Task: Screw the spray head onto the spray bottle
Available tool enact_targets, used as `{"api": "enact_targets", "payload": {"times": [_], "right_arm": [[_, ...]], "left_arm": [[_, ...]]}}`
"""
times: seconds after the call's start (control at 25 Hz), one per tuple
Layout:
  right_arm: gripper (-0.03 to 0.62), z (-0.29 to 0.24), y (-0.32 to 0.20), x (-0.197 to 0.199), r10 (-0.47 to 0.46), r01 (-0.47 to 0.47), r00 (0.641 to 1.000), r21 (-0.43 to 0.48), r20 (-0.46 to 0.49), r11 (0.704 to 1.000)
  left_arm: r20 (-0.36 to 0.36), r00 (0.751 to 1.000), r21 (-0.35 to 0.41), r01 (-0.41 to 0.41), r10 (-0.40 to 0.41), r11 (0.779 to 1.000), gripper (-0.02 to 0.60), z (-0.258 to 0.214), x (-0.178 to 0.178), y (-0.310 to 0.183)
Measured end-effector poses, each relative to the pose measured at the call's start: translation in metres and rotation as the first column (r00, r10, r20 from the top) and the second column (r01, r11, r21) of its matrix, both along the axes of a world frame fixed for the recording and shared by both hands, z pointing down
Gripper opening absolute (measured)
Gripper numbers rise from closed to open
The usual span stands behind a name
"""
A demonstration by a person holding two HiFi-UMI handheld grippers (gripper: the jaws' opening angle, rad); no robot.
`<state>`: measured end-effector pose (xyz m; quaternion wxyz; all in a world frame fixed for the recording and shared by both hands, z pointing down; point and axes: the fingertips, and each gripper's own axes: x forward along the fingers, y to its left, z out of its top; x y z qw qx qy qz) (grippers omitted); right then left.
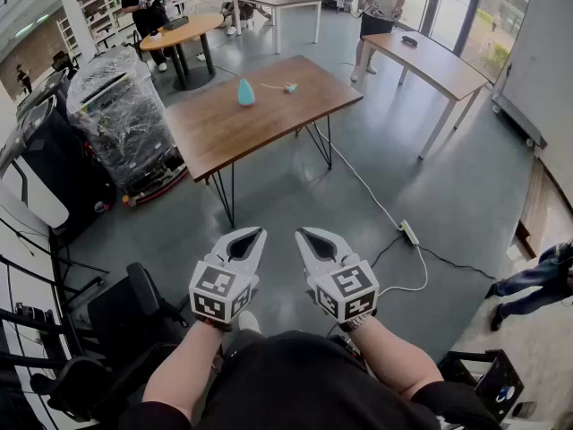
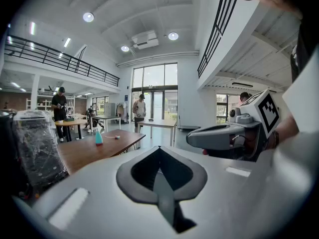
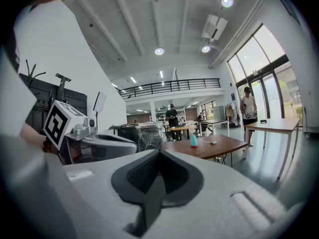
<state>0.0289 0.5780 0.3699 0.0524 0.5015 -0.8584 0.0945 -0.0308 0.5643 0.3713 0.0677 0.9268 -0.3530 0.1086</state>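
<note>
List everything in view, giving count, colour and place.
spray bottle: one, teal, upright on the brown table
spray head: one, pale, lying on that table, right of the bottle and apart from it
brown table: one, dark wood, mid-room
other tables: three, light wood or white, far side
wrapped cart: one, clear film, left of the brown table
power strip: one, white, on the floor
people: at least four, room edges
left gripper: one, white, shut, empty
right gripper: one, white, shut, empty

Far off on the brown table point(image 1: 224, 137), the teal bottle point(image 1: 245, 92) is too small to show its neck; the little white piece point(image 1: 289, 88) beside it may be the spray head. A bystander point(image 1: 535, 280) is cut off by the right edge.
</note>
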Motion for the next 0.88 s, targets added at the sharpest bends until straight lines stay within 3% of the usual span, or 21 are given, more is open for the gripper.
{"api": "enact_targets", "payload": {"times": [0.52, 0.88], "right_arm": [[-0.009, 0.005, -0.08, -0.018, 0.014, -0.015, 0.999, -0.014, -0.04, 1.0], [-0.008, 0.001, -0.169, -0.067, 0.028, -0.029, 0.997, -0.022, -0.071, 0.999]], "left_arm": [[-0.04, 0.999, -0.012, -0.007, 0.007, 1.0, 0.017, 0.007, -0.021, -0.081], [-0.062, 0.998, -0.025, -0.017, 0.015, 1.0, 0.017, 0.009, -0.075, -0.167]]}}
